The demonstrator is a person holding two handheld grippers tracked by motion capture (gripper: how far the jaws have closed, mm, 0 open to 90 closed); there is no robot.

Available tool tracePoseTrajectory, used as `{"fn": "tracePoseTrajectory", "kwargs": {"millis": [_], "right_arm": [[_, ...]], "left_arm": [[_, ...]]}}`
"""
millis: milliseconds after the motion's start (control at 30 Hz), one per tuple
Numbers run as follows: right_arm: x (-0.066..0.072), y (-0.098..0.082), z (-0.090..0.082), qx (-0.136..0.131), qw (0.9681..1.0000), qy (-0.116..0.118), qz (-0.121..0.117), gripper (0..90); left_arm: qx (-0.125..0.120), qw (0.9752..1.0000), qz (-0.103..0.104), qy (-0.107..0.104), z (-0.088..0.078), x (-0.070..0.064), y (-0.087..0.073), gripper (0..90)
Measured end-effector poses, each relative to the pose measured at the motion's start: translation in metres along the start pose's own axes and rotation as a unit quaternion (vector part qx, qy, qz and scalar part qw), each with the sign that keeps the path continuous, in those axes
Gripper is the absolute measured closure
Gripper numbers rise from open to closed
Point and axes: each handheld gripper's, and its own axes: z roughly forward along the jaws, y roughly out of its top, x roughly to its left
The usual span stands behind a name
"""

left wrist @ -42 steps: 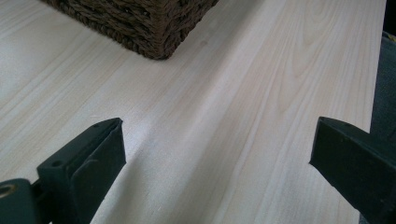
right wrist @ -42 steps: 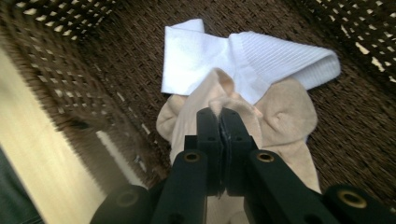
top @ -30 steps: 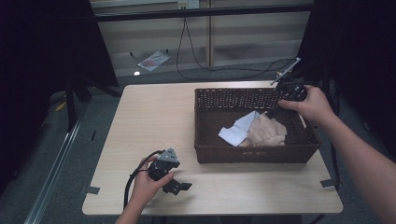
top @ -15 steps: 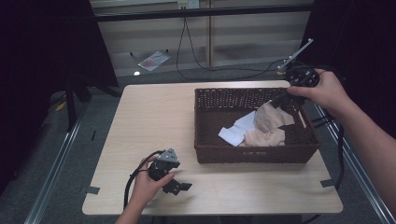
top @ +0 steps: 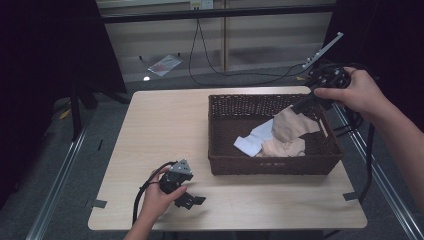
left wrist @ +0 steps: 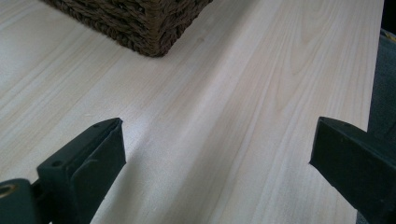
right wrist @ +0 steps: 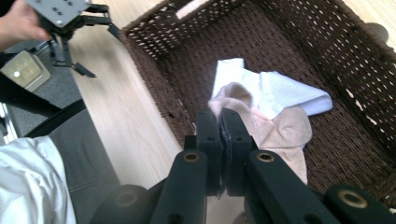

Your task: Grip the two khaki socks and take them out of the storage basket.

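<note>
A brown wicker basket (top: 272,164) stands on the right half of the wooden table (top: 165,130). Above its far right corner my right gripper (top: 298,107) is shut on a beige cloth (top: 292,126), which hangs down with its lower end still on the heap. A white cloth (top: 254,141) lies beside it on the basket floor. In the right gripper view the jaws (right wrist: 220,122) pinch the beige cloth (right wrist: 282,135) over the white cloth (right wrist: 280,93). My left gripper (top: 191,198) rests open near the table's front edge, nothing between its jaws (left wrist: 217,154).
The basket's near corner (left wrist: 140,23) lies ahead of the left gripper, with bare wood (left wrist: 243,93) between. Cables (top: 215,60) run across the floor behind the table. A metal rail (top: 60,175) lies on the floor at the left.
My right gripper has risen and drawn back to the right, pulling the beige cloth up out of the heap. The left gripper has stayed put.
</note>
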Motion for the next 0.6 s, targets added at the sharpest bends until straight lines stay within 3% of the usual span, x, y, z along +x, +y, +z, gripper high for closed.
{"fn": "tracePoseTrajectory", "kwargs": {"millis": [567, 600], "right_arm": [[0.015, -0.003, -0.018, -0.002, 0.9994, 0.022, -0.028, 88.5], [0.016, -0.004, -0.018, -0.001, 0.9992, 0.024, -0.03, 88.5]], "left_arm": [[0.0, 1.0, 0.0, 0.002, -0.001, 0.0, 0.0, 2.9], [-0.001, 1.0, 0.0, -0.01, -0.001, 0.001, 0.0, 2.9]]}}
